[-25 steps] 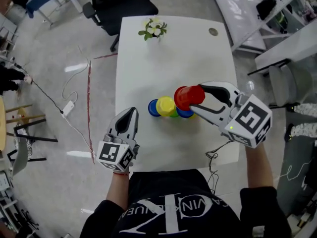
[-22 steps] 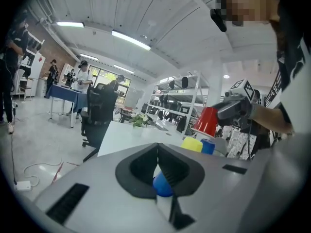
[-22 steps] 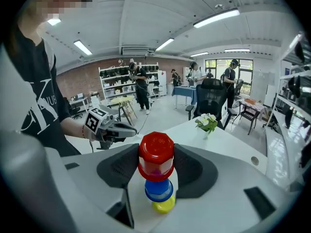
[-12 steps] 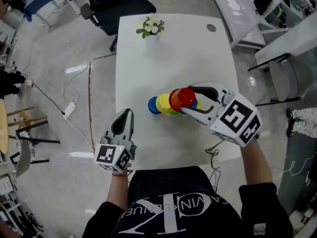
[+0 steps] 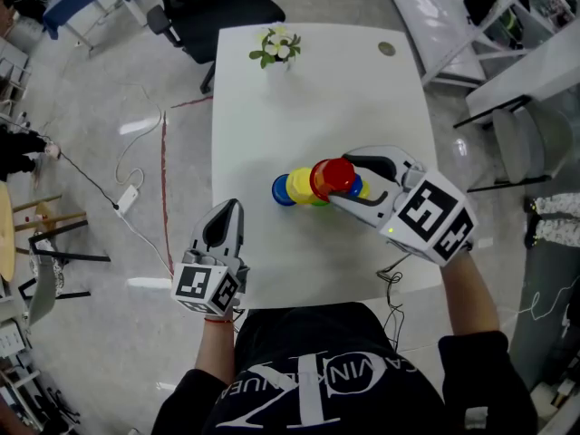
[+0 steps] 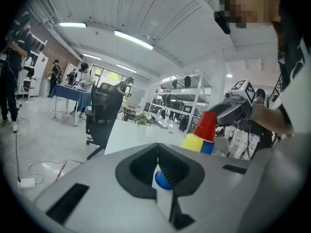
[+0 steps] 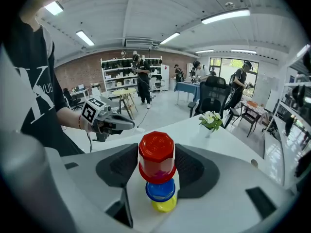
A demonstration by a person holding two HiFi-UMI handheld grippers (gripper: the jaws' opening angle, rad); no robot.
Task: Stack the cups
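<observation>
Several cups stand upside down in a cluster mid-table: a yellow cup point(image 5: 302, 187), a blue cup point(image 5: 283, 192) to its left and another blue cup point(image 5: 361, 188) to its right. A red cup point(image 5: 337, 175) point(image 7: 156, 154), also upside down, sits on top of them, above a blue cup point(image 7: 160, 189) and a yellow one point(image 7: 164, 205). My right gripper point(image 5: 351, 178) point(image 7: 156, 161) has the red cup between its pads; its jaws are opening. My left gripper point(image 5: 231, 209) point(image 6: 158, 165) is shut and empty, near the table's front left, short of the cups.
A small pot of flowers point(image 5: 276, 51) stands at the white table's far edge point(image 5: 317, 29), with a round disc point(image 5: 387, 50) at the far right. A black cable point(image 5: 390, 275) lies by the near right corner. An office chair point(image 5: 213, 3) stands beyond the table.
My right gripper carried the red cup leftward and down onto the cluster, then held nearly still. The left gripper barely moved.
</observation>
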